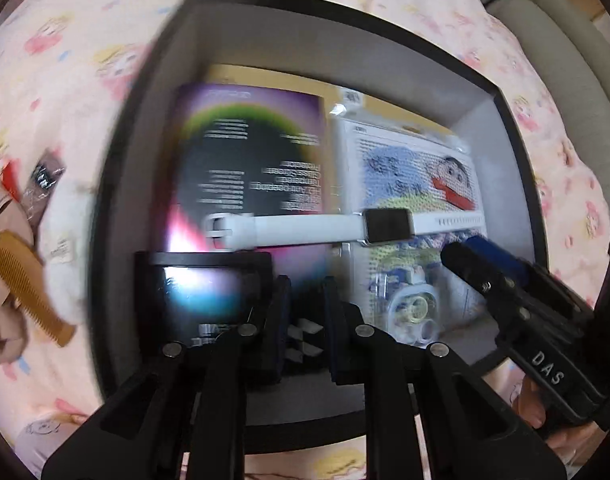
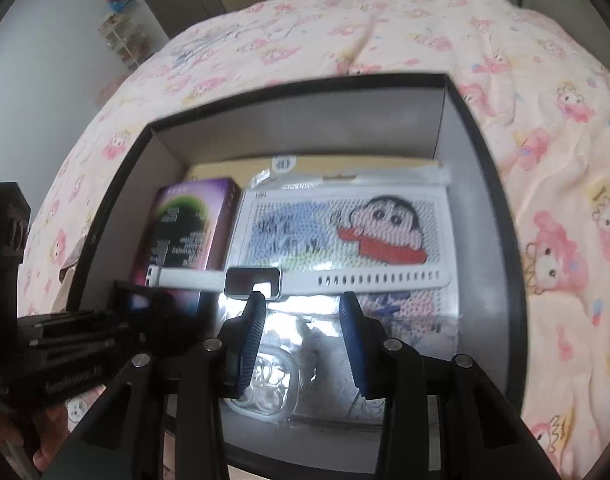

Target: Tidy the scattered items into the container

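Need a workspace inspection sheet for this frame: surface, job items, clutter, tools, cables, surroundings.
Surface: pink cartoon-print bedspread.
Job's things: black box holds white watch, purple carton, cartoon bead kit, small black box.
Clutter: wooden comb and wrappers outside the box, on the bedspread.
Grippers: left tool open, empty; right tool open, empty, over the box.
Cables: nothing seen.
Surroundings: wall, shelf rack.
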Demonstrator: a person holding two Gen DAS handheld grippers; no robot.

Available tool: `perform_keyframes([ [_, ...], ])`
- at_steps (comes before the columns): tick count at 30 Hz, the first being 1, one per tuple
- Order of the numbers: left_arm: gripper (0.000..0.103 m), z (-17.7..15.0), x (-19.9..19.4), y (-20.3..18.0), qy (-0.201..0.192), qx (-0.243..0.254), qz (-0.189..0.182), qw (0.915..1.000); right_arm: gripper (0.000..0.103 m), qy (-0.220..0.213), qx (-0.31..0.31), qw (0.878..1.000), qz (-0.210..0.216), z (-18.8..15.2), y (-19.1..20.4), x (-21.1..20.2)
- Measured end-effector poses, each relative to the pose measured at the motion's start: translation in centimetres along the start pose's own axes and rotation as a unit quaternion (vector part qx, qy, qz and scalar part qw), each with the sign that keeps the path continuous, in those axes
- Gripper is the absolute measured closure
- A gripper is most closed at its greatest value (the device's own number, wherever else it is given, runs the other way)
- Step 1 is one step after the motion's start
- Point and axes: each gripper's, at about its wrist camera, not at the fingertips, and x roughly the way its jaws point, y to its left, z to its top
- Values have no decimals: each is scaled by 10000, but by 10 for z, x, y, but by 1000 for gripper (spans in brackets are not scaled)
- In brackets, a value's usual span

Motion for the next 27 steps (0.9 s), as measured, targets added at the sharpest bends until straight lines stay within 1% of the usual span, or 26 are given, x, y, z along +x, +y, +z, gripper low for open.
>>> perform_keyframes([
  [1,88,-1,-5,2,-51,-20,-100,9999,69,59,-29,10000,40,0,1,2],
  [3,86,-1,-19,4,-271,54,-220,9994,69,92,-151,9998,67,0,8,5],
  [5,86,3,-27,6,-515,72,-80,9986,69,16,-335,9994,82,-1,18,4],
  [7,86,12,-27,9,-676,30,159,9976,69,-18,-485,9987,134,-1,27,5],
  [10,86,23,-10,6,-564,9,396,9976,69,79,-636,9971,406,-4,40,12],
  [12,86,23,-5,2,-419,114,705,9966,69,227,-738,9952,599,-7,46,16],
  [13,86,23,-3,-1,-346,113,785,9962,68,304,-777,9945,627,-10,49,18],
  [16,86,22,-5,4,-261,21,727,9970,69,322,-925,9942,447,-13,55,18],
  [19,85,23,-11,7,-288,-24,586,9979,69,378,-809,9950,454,-13,50,15],
  [21,80,19,-18,8,-470,15,439,9979,69,284,-779,9957,407,-13,45,10],
  [22,80,13,-23,7,-621,115,447,9970,69,203,-770,9963,331,-13,43,6],
  [23,80,7,-30,4,-815,243,482,9952,69,87,-750,9969,205,-13,41,1],
  [25,73,-5,-46,-4,-1134,377,466,9917,69,-108,-688,9976,-66,-12,38,-11],
  [26,67,-9,-51,-15,-1294,417,432,9898,68,-200,-651,9974,-215,-13,37,-19],
  [27,60,-13,-57,-23,-1426,458,414,9878,65,-322,-621,9971,-300,-13,38,-29],
])
